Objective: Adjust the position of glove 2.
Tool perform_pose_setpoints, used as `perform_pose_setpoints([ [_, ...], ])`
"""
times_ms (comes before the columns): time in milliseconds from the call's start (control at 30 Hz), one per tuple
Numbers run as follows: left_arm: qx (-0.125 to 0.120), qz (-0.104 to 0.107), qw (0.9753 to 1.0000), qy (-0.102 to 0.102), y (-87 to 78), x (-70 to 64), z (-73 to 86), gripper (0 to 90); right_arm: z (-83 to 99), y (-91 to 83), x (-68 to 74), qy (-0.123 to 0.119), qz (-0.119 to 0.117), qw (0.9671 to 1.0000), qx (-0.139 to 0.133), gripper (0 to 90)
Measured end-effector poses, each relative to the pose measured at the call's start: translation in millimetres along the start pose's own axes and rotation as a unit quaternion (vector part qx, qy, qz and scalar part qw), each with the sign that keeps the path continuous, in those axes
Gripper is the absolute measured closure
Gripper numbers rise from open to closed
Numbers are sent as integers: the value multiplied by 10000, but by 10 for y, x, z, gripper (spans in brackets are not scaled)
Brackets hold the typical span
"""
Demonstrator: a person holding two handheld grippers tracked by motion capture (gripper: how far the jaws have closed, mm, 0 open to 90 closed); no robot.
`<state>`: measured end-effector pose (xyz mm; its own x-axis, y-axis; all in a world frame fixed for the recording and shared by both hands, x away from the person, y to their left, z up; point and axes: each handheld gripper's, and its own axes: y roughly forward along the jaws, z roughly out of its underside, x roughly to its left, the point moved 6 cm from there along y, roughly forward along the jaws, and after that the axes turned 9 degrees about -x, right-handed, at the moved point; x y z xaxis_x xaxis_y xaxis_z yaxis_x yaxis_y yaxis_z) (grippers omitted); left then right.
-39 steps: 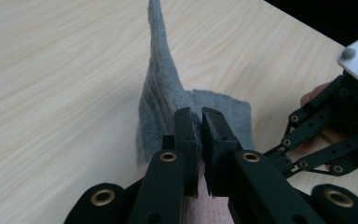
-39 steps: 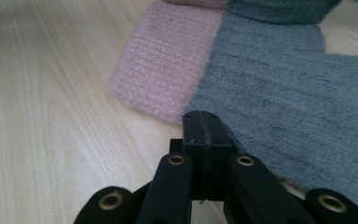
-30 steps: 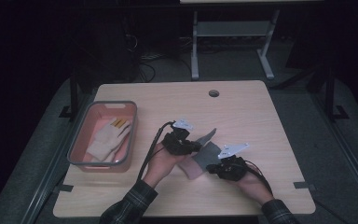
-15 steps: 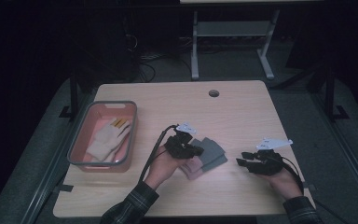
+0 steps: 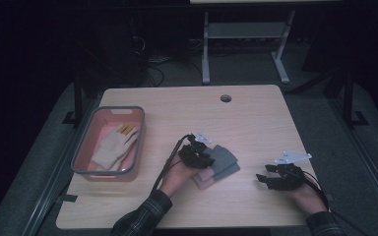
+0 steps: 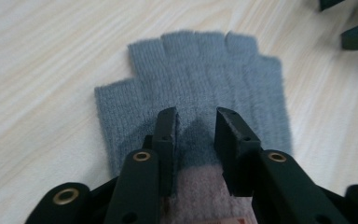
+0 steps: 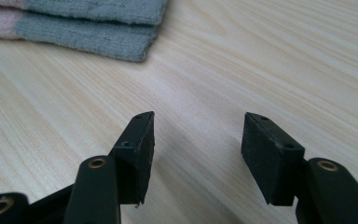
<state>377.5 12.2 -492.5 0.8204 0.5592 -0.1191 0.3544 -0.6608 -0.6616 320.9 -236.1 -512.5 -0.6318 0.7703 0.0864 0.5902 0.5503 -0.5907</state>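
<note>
The left gripper (image 6: 195, 140), jaws slightly apart, presses on the grey glove (image 6: 200, 88) lying mid-counter (image 5: 256, 118), likely to pin it flat, while the right gripper (image 5: 265, 180) waits apart, jaws wide.

A light wood-grain worktop (image 5: 256, 118) with rounded corners is set on a dark grey floor (image 5: 315, 73). A round cable hole (image 5: 225, 98) is cut near the worktop's far edge. Beyond that edge, a pale metal frame (image 5: 241, 44) and loose cables (image 5: 162, 64) are seen. The surroundings are dimly lit.
</note>
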Motion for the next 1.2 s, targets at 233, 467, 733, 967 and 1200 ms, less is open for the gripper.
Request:
perform_pose_setpoints([
  [233, -55, 106, 9999, 18, -25, -13, -15, 875, 20, 8, -26, 3, 32, 10000, 27, 439],
  [467, -315, 327, 9990, -4, -205, -137, -129, 880, 10, 6, -25, 26, 36, 10000, 8, 447],
  [733, -33, 248, 9996, 96, -68, -188, -32, 848, 8, -4, -39, 18, 48, 10000, -13, 447],
  [967, -100, -93, 9996, 255, -90, -161, -80, 401, 9, -10, -76, 88, 103, 9999, -10, 369],
  [1200, 199, -207, 9995, 124, 60, -97, 33, 134, 28, 11, -91, 102, 162, 9998, 49, 324],
])
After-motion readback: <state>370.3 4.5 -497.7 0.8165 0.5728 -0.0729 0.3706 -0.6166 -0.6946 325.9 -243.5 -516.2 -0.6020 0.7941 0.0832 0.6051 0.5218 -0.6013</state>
